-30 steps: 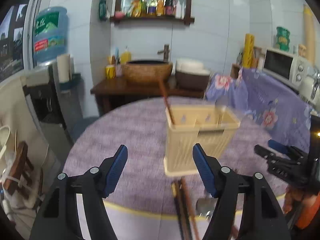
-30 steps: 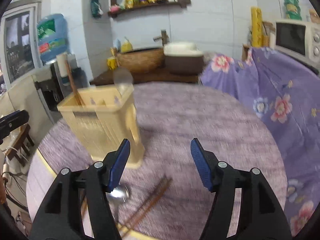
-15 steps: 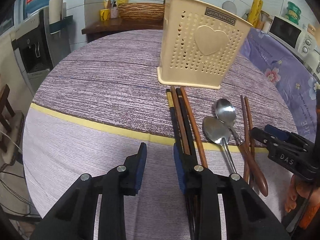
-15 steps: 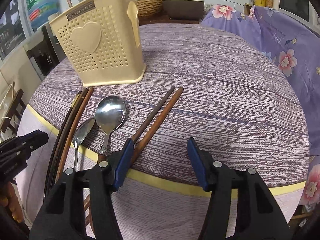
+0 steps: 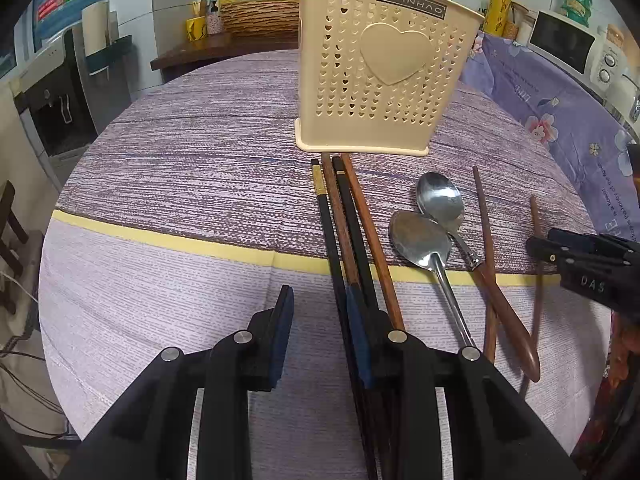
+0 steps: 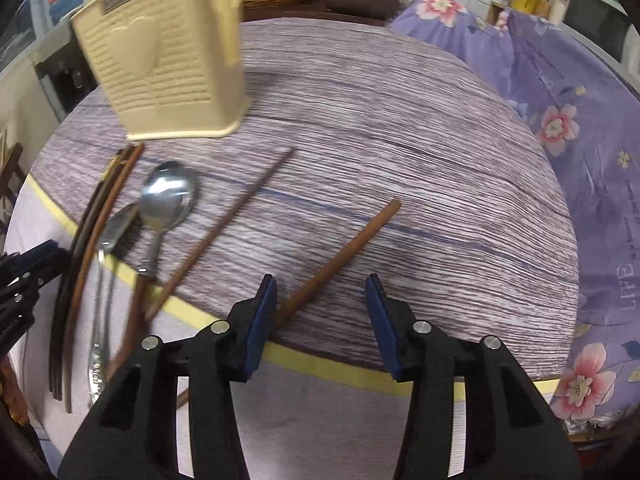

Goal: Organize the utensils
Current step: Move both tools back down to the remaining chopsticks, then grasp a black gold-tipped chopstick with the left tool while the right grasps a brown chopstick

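A cream utensil holder [image 5: 384, 68] with heart holes stands on the round table; it also shows in the right wrist view [image 6: 168, 60]. In front of it lie several dark and brown chopsticks [image 5: 348, 232], two steel spoons [image 5: 424, 236] and two more brown chopsticks [image 5: 482, 220]. My left gripper [image 5: 320, 340] is open, low over the table, its right finger over the chopstick bundle. My right gripper [image 6: 320, 320] is open and empty; one brown chopstick [image 6: 340, 260] lies skewed on the table, its near end passing under the left finger. The right gripper also shows in the left wrist view [image 5: 580, 260].
The table wears a purple striped cloth with a yellow band [image 5: 180, 240]. A purple floral cloth [image 6: 580, 120] covers furniture to the right. A microwave [image 5: 560, 44], a sideboard with baskets [image 5: 256, 16] and a water dispenser [image 5: 52, 92] stand behind the table.
Both grippers dropped from holder height to low over the table. The left gripper narrowed. One brown chopstick now lies skewed away from its pair, by the right gripper.
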